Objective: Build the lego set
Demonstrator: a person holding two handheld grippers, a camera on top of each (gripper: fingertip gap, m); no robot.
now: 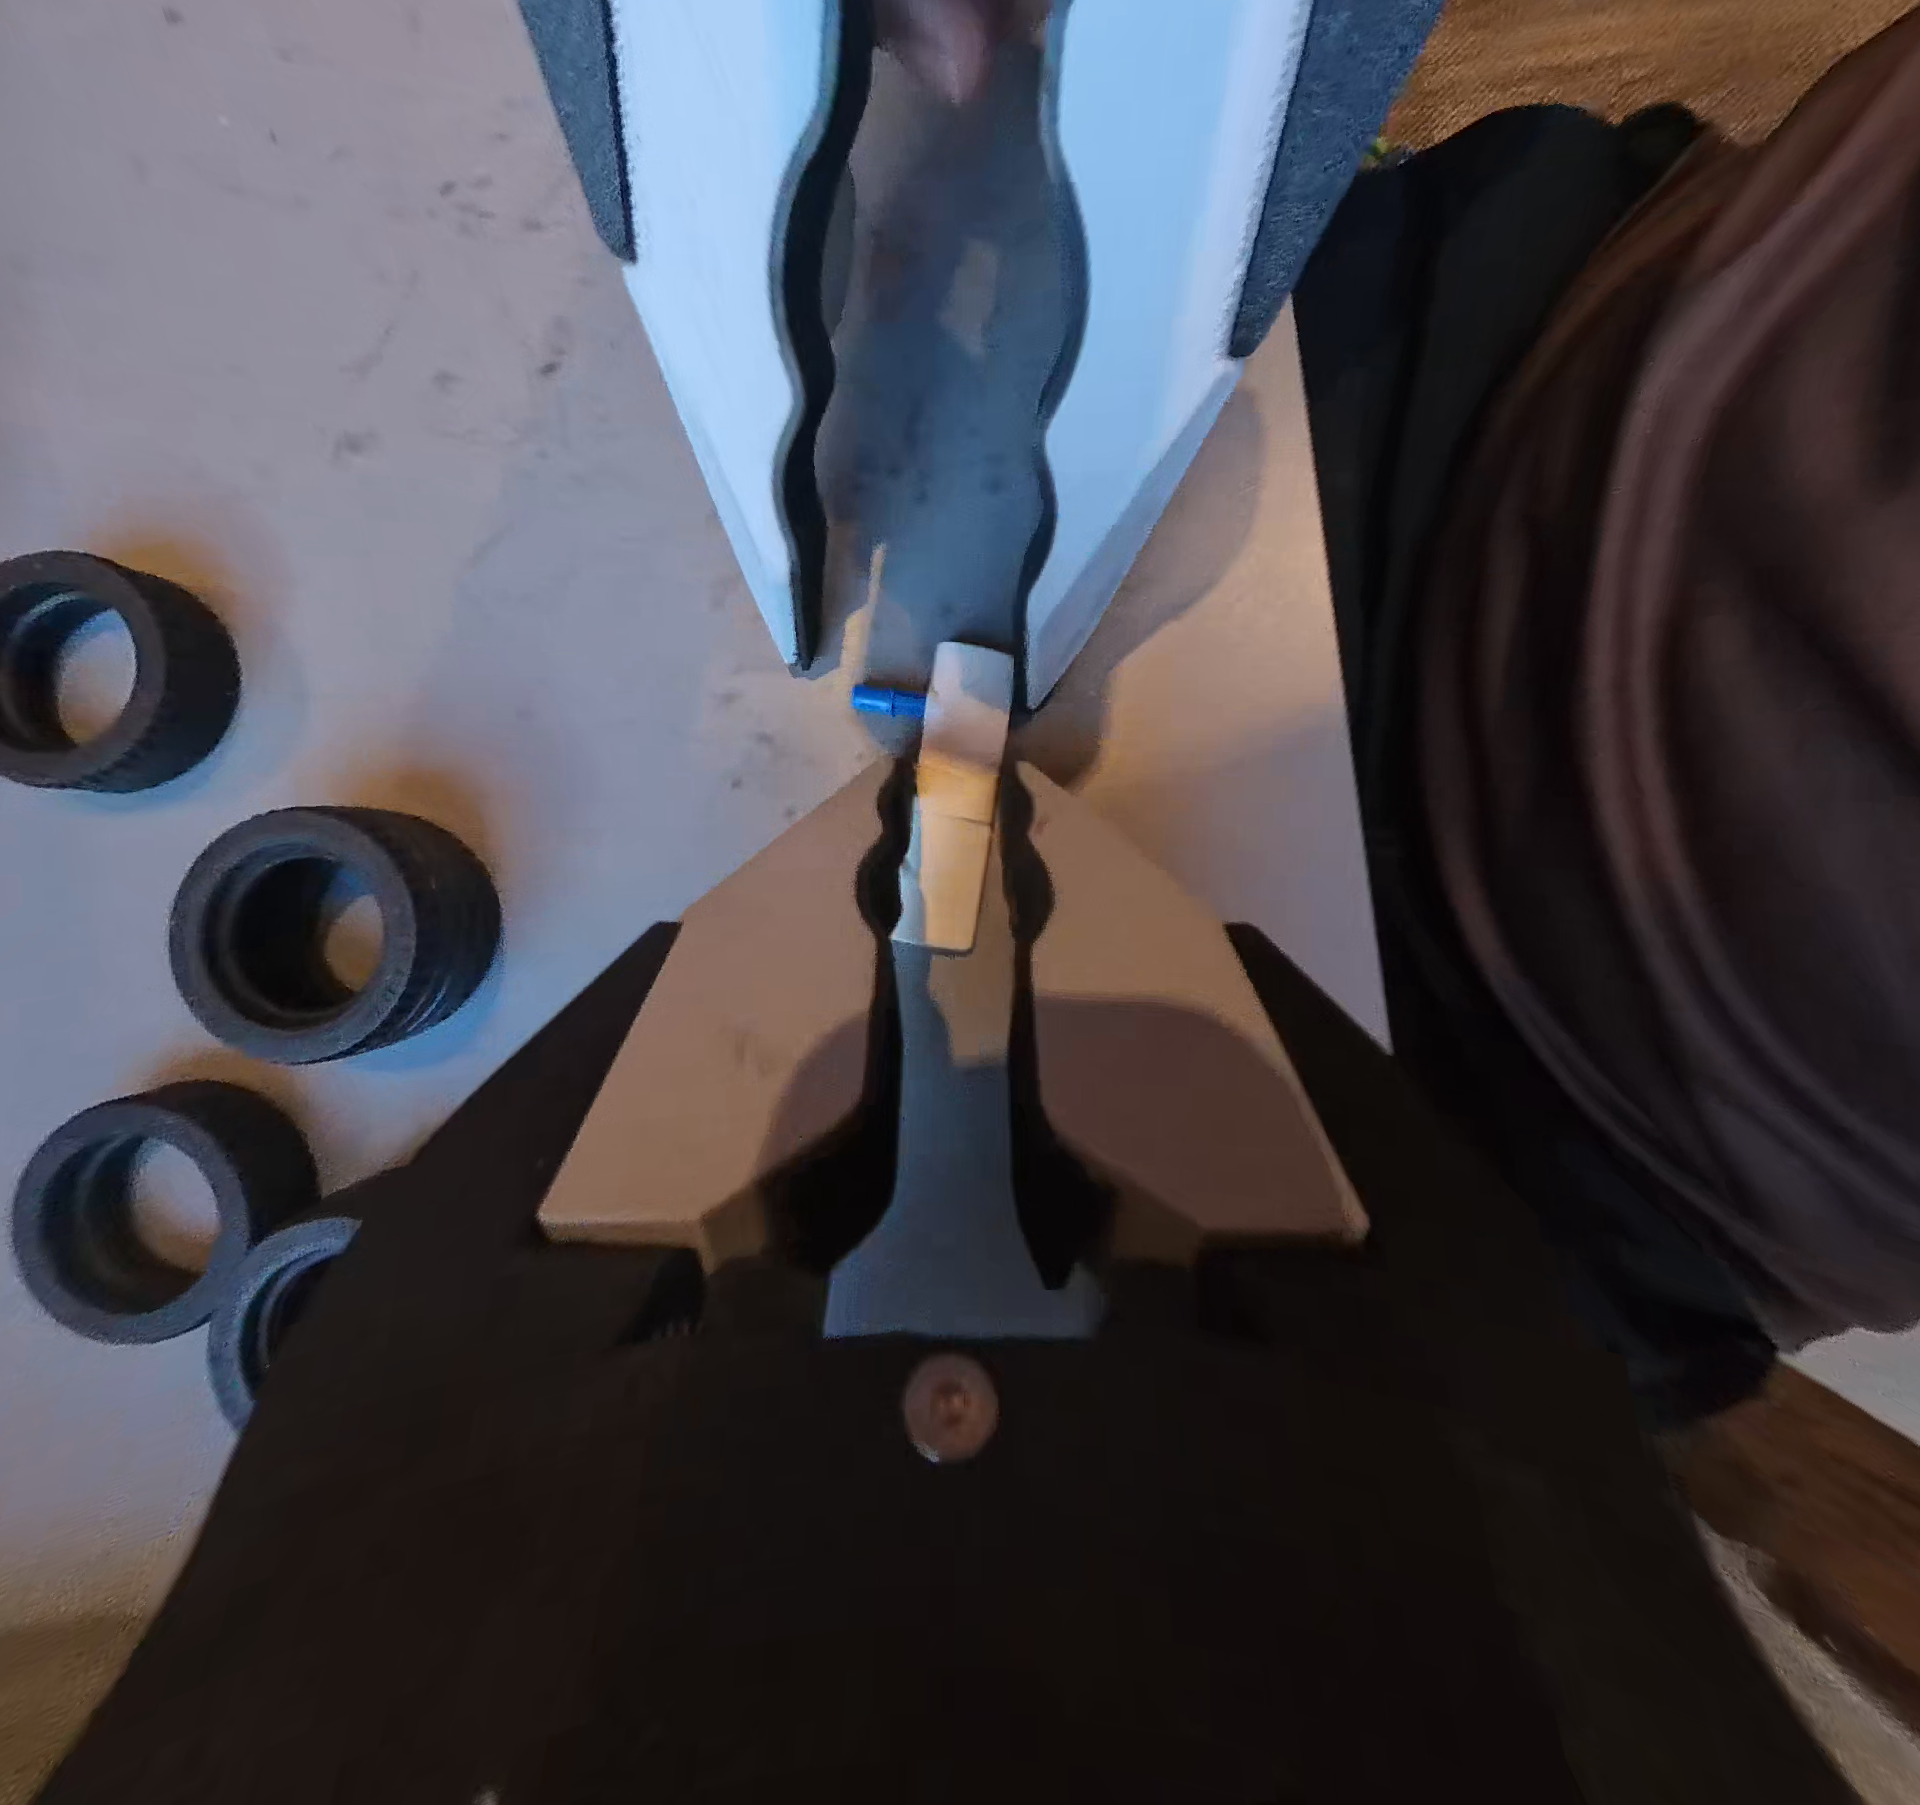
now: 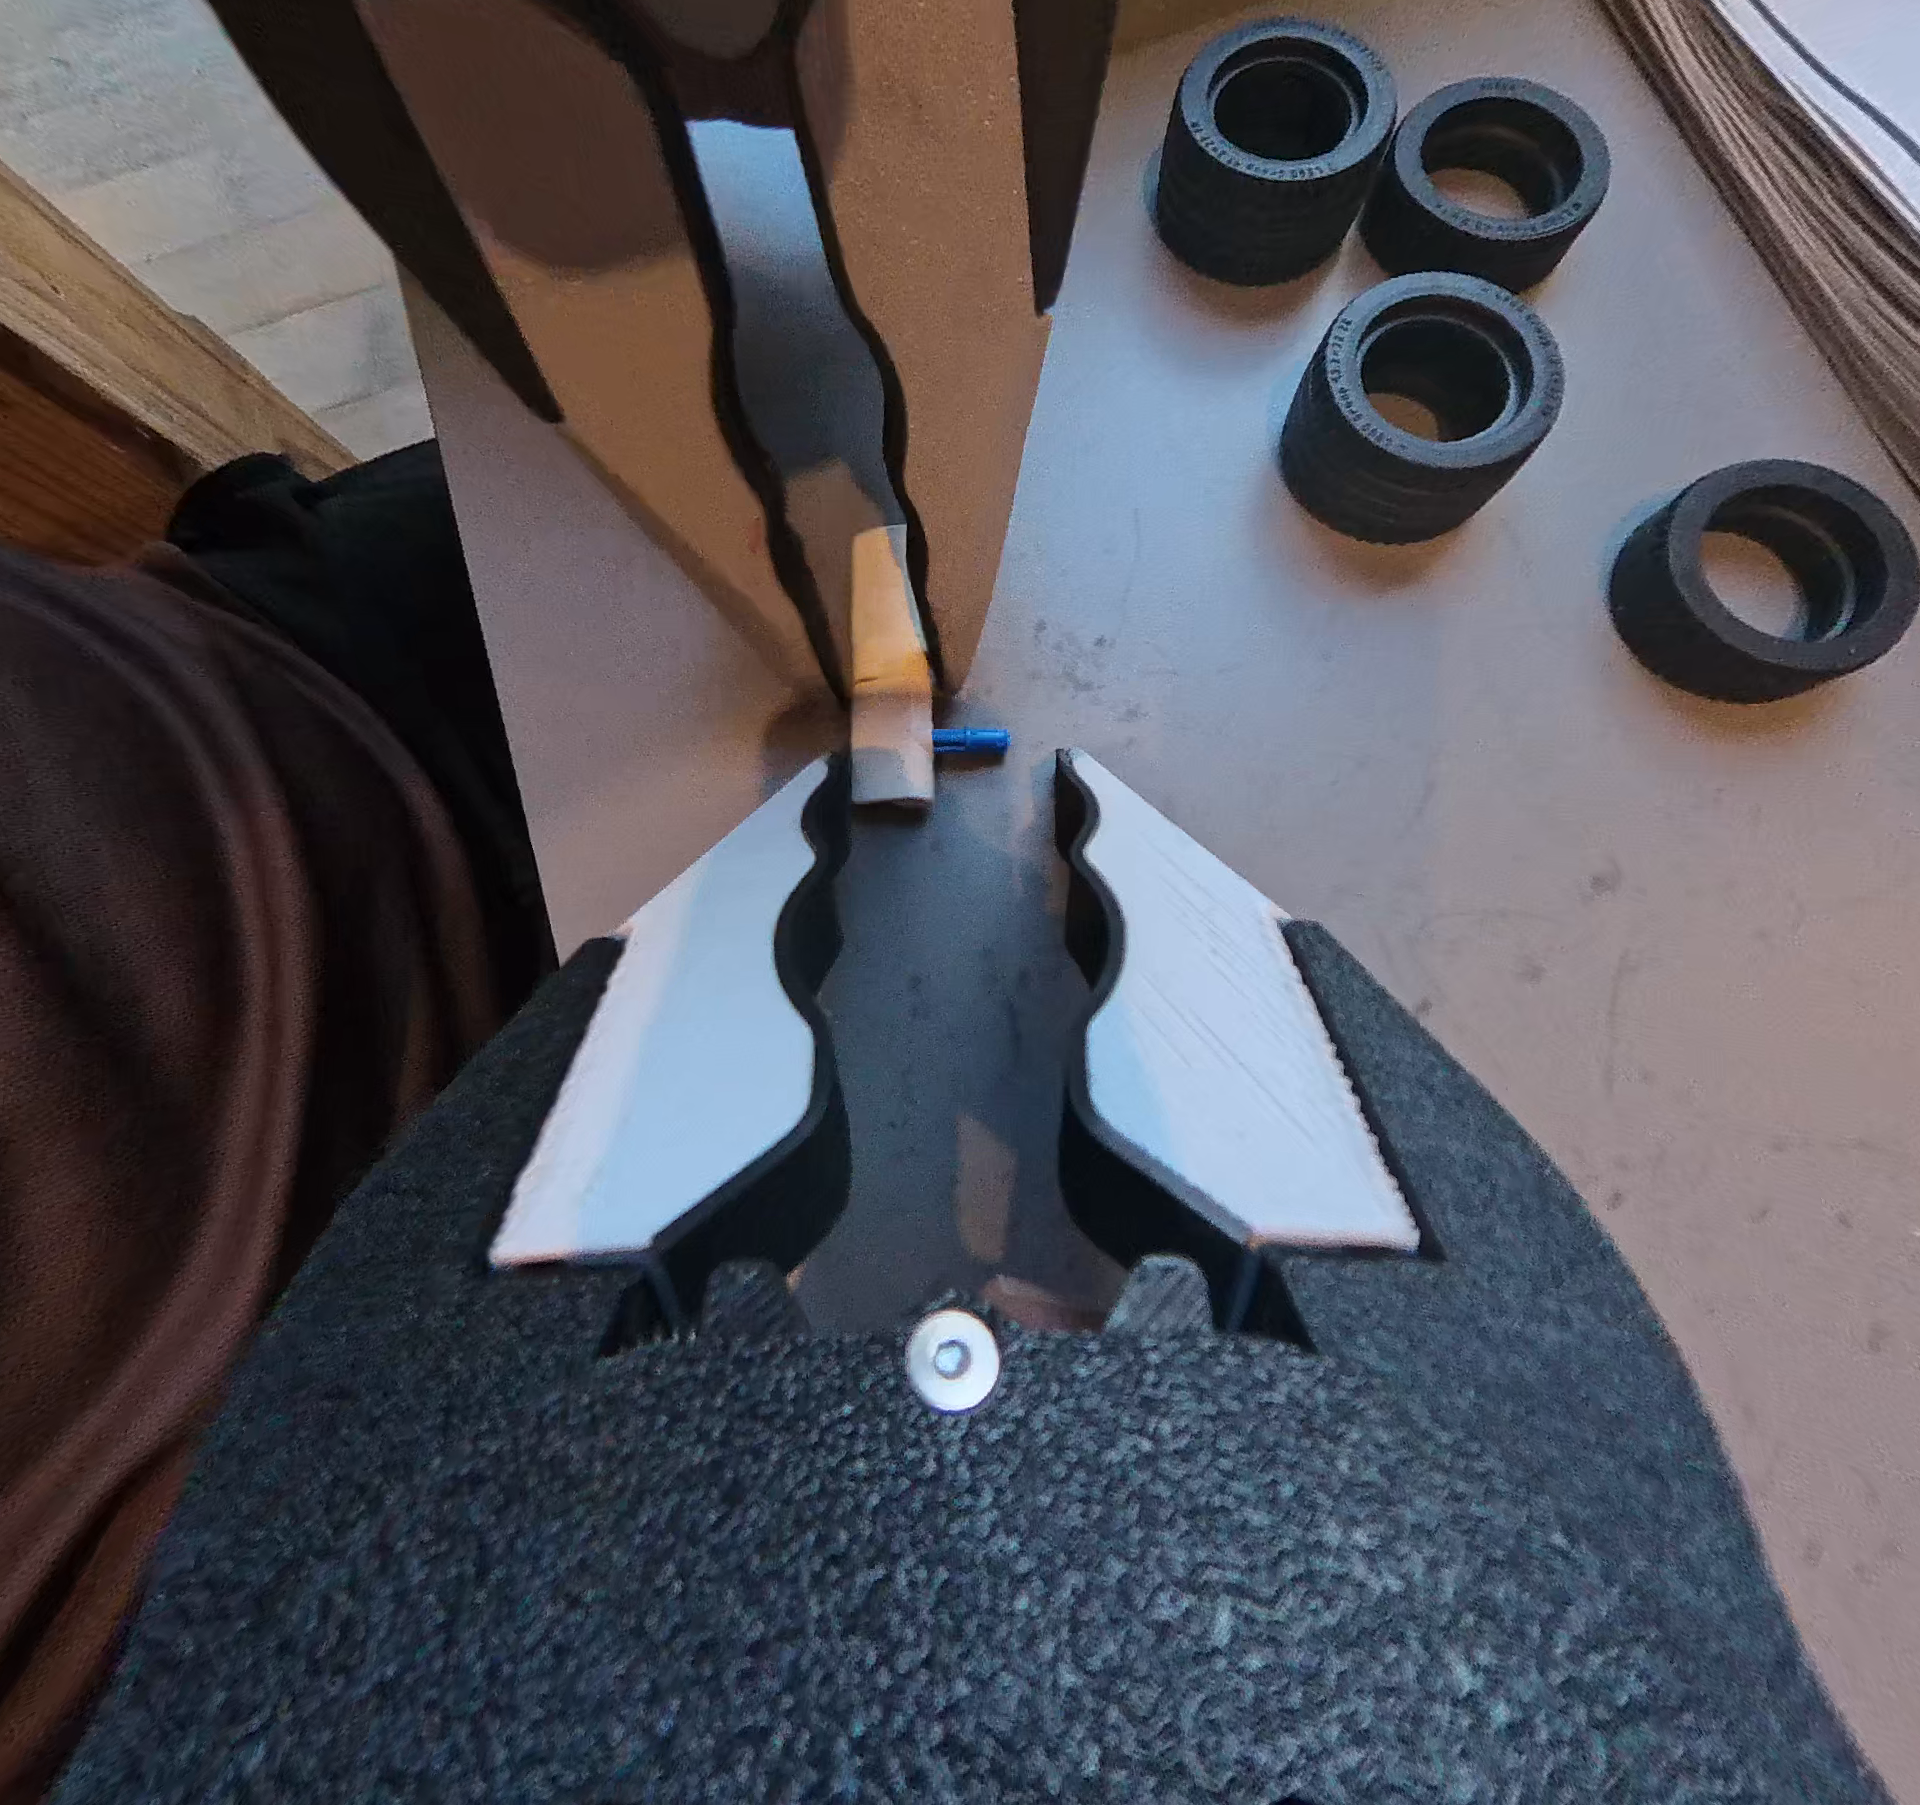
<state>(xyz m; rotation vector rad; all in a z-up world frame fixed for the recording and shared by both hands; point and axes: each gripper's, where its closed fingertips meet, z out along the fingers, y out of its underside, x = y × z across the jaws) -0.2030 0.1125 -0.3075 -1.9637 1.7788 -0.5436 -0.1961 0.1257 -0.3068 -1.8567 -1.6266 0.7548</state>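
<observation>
My left gripper (image 1: pixel 956 779) is shut on a pale tan lego beam (image 1: pixel 951 851) and holds it just above the table. A small blue pin (image 1: pixel 883 699) sticks out sideways from the beam's far end. My right gripper (image 2: pixel 943 768) is open and faces the left gripper (image 2: pixel 891 685) tip to tip. The beam's end (image 2: pixel 885 773) sits by the right gripper's left fingertip, and the blue pin (image 2: pixel 971 739) lies in the gap between the fingertips. In the left wrist view the right gripper (image 1: pixel 920 680) comes down from the top.
Several black rubber tyres (image 2: pixel 1423 405) stand loose on the pale table (image 2: pixel 1351 924), seen at the left in the left wrist view (image 1: pixel 312 934). A stack of paper (image 2: pixel 1766 41) lies at the far right. A person's brown sleeve (image 2: pixel 208 924) is beside the table edge. The grippers are tip to tip, or close to it.
</observation>
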